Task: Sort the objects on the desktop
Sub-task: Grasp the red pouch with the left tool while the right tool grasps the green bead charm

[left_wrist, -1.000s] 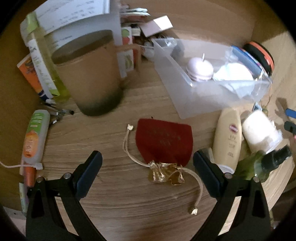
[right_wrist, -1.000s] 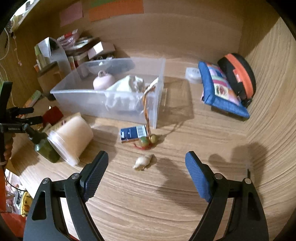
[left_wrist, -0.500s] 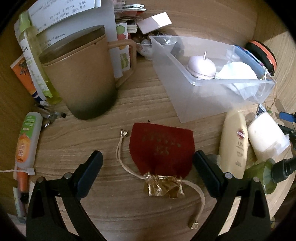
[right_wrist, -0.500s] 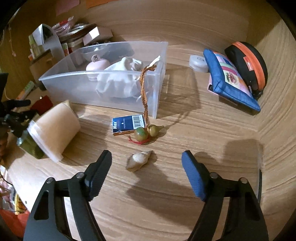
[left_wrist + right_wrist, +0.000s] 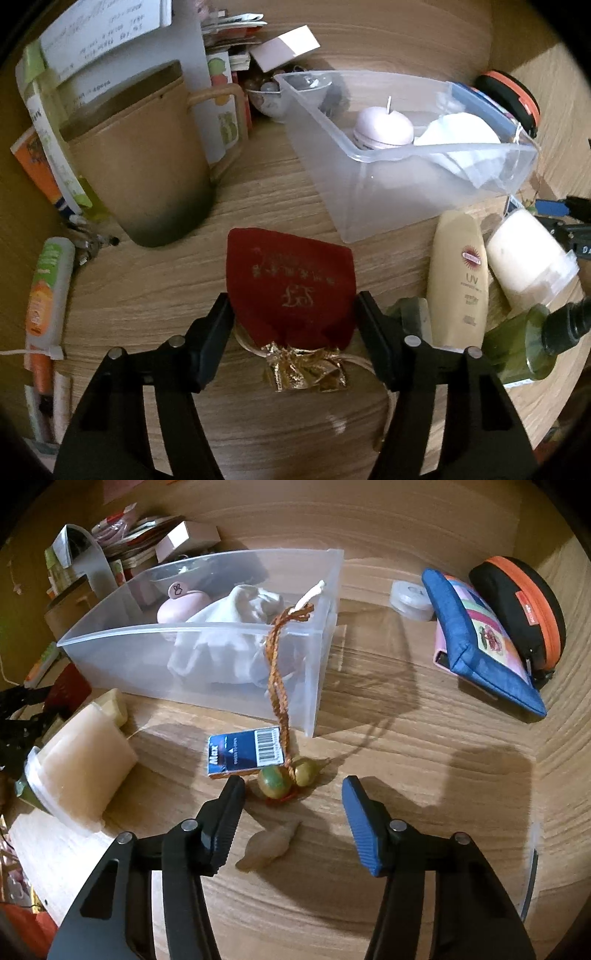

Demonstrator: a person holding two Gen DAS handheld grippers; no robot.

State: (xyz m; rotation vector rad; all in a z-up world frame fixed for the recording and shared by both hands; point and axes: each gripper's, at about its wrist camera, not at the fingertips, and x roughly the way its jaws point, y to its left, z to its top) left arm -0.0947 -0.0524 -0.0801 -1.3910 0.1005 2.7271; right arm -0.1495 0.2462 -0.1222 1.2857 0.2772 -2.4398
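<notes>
In the left wrist view my left gripper (image 5: 291, 314) is shut on a red velvet drawstring pouch (image 5: 291, 280) with a gold foil neck; both fingers press its sides on the wooden desk. A clear plastic bin (image 5: 406, 195) behind it holds a pink candle (image 5: 382, 127) and white cloth. In the right wrist view my right gripper (image 5: 291, 808) is open and empty, its fingers on either side of a small pale shell (image 5: 271, 843). Just ahead lie two green beads on an orange cord (image 5: 288, 775) and a blue Max box (image 5: 245, 753). The bin (image 5: 236, 698) is beyond.
A tan mug (image 5: 147, 173), papers and tubes crowd the left. A UV lotion bottle (image 5: 458, 280), a white jar (image 5: 524, 254) and a green bottle (image 5: 532, 339) lie right of the pouch. A blue pouch (image 5: 476, 646) and an orange-zipped case (image 5: 521, 605) sit far right.
My left gripper moved forward and closed on the red pouch. My right gripper moved forward and down over the shell and narrowed somewhat.
</notes>
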